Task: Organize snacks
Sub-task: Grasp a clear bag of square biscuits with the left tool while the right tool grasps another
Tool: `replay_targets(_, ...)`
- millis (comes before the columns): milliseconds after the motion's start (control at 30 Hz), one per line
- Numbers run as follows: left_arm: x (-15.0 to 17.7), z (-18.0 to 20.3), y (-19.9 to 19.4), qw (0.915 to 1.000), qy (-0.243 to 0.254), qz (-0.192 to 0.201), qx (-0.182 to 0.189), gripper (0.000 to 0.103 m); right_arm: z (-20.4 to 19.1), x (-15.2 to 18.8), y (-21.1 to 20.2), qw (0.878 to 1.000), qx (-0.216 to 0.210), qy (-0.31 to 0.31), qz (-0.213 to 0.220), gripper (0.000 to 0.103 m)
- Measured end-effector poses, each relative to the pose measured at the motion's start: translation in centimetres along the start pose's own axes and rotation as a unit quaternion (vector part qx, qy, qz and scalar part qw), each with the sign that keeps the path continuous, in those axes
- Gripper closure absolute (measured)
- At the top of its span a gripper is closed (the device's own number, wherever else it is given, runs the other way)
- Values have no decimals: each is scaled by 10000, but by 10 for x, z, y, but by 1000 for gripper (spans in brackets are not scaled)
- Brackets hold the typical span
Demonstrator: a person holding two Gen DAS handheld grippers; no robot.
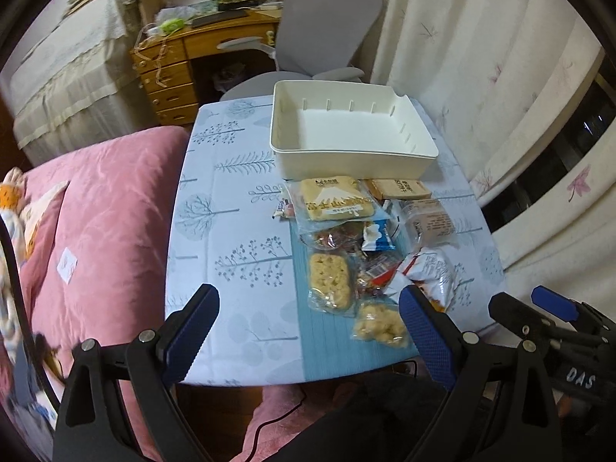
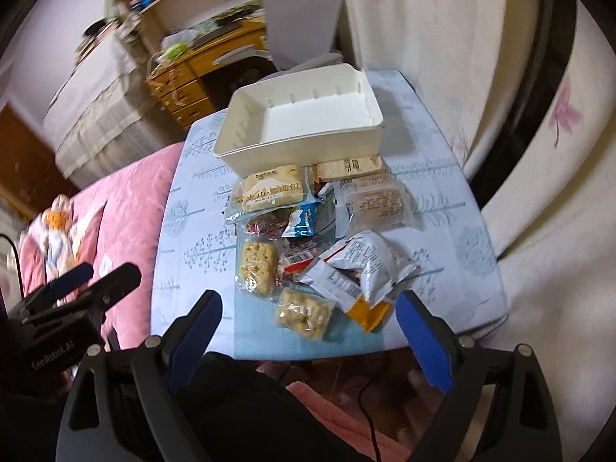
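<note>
Tree-print tablecloth [image 1: 231, 200], white bin [image 1: 346, 131] empty, snack packets [image 2: 308, 238] heaped before it; my left gripper [image 1: 308, 327] and right gripper [image 2: 308, 319] both gape empty, so I'd say first pick: close on the nearest rice-crisp packet [image 2: 304, 313].

Small table [image 1: 231, 231] under a pale cloth printed with grey trees. White bin [image 1: 346, 161] standing at the far end, open side up. Just in front of it, touching or nearly so, a bread pack [image 1: 337, 198] and a tan box [image 1: 400, 188]. Nearer, a blue mat [image 1: 338, 350] bearing most of a loose heap of snacks: two puffed-rice bars [image 1: 331, 281] [image 1: 379, 325], a blue sachet [image 1: 379, 236], a white bag [image 1: 435, 273], possibly candies, blurred, in between.
</note>
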State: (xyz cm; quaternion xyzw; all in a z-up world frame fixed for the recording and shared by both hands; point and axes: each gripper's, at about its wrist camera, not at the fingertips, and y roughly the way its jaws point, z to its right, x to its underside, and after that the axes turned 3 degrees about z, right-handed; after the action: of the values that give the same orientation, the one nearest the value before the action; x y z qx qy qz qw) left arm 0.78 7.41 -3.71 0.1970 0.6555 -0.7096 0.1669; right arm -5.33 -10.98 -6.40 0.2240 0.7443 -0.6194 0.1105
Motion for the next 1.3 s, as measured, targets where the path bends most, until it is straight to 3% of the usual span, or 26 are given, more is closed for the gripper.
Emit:
replay_targets(233,-21,-33,22,9973,558,-306,369,9,-11,4,26,9934,190,1101,-239,11)
replay_targets(500,-38,-42,71,9825,1207,-1034,972,9,-3,17,59,9649,291,2539,-597,14)
replay_targets(667,-39,-28,108,9699,1464,-1612,1091,9,15,32,81,9297,314,3577,-816,15)
replay_targets(800,-39,-10,141,9549,1559,-2157,1319,9,32,45,99,8942,292,4350,-1018,18)
replay_targets(933,-33,7,178,9387,1562,-2758,1355,9,39,50,119,8749,200,4677,-1241,19)
replay_targets(1100,-27,19,216,9220,1454,-3345,1296,9,51,64,160,8289,-47,5297,-1795,21)
replay_targets(1300,-18,27,259,9177,1284,-3666,833,9,65,77,190,7812,-75,5819,-2259,24)
